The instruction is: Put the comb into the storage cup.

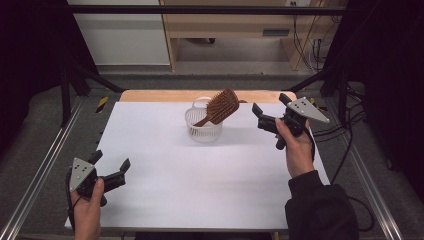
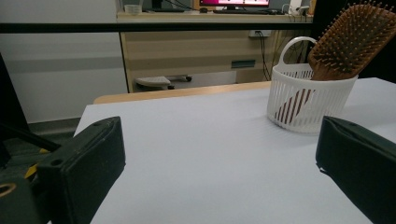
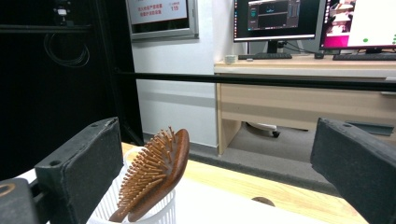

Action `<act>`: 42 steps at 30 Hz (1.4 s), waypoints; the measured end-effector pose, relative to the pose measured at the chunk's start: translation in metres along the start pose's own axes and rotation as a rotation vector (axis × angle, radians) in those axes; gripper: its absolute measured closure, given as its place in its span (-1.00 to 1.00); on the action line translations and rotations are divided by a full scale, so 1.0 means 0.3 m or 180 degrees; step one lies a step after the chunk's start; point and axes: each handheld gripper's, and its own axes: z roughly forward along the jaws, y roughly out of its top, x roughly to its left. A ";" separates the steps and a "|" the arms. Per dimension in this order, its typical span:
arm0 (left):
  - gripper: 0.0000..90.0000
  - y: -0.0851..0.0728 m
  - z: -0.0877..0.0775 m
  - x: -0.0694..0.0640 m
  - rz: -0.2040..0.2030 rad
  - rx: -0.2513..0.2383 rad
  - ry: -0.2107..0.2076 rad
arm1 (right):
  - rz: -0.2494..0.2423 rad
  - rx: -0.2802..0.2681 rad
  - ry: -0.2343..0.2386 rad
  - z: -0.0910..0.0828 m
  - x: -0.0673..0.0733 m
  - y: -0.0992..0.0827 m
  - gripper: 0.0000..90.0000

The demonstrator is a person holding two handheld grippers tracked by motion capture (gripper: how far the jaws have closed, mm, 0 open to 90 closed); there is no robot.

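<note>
wooden paddle hairbrush (image 1: 220, 107) leaning handle-down in white basket (image 1: 204, 131) | right claw (image 1: 271, 107) hovering wide just beside it, apart | left claw (image 1: 111, 162) resting wide, well apart on surface (image 1: 200, 180)

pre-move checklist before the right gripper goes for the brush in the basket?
1. Right gripper open: ok, jaws spread, nothing between them.
2. Brown wooden paddle hairbrush reachable: ok, head sticks out above the rim, handle down inside.
3. Small white slatted plastic basket upright: ok, stands on the white table.
4. Right gripper clear of the brush: ok, raised to its right, apart.
5. Left gripper out of the way: ok, open, near the front left corner.
6. Basket will stay put during the pull: cannot tell.
</note>
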 end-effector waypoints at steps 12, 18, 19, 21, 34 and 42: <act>-0.96 -0.005 0.001 0.001 0.0022 -0.0012 0.0036 | 0.0055 -0.0050 0.0015 -0.057 -0.033 0.002 -0.95; -0.96 -0.007 0.002 0.002 0.0019 -0.0006 0.0034 | 0.0033 -0.0050 -0.0005 -0.083 -0.047 0.001 -0.95; -0.96 -0.007 0.002 0.003 0.0021 -0.0006 0.0032 | 0.0032 -0.0044 -0.0002 -0.088 -0.049 0.000 -0.95; -0.96 -0.008 0.002 0.003 0.0020 -0.0005 0.0028 | 0.0019 -0.0041 -0.0002 -0.096 -0.053 -0.002 -0.95; -0.96 -0.010 0.002 0.009 0.0016 0.0001 0.0016 | -0.0003 -0.0001 -0.0044 -0.160 -0.086 -0.027 -0.95; -0.96 -0.009 -0.005 0.010 0.0013 -0.0009 0.0001 | -0.0025 0.0015 -0.0096 -0.204 -0.106 -0.054 -0.95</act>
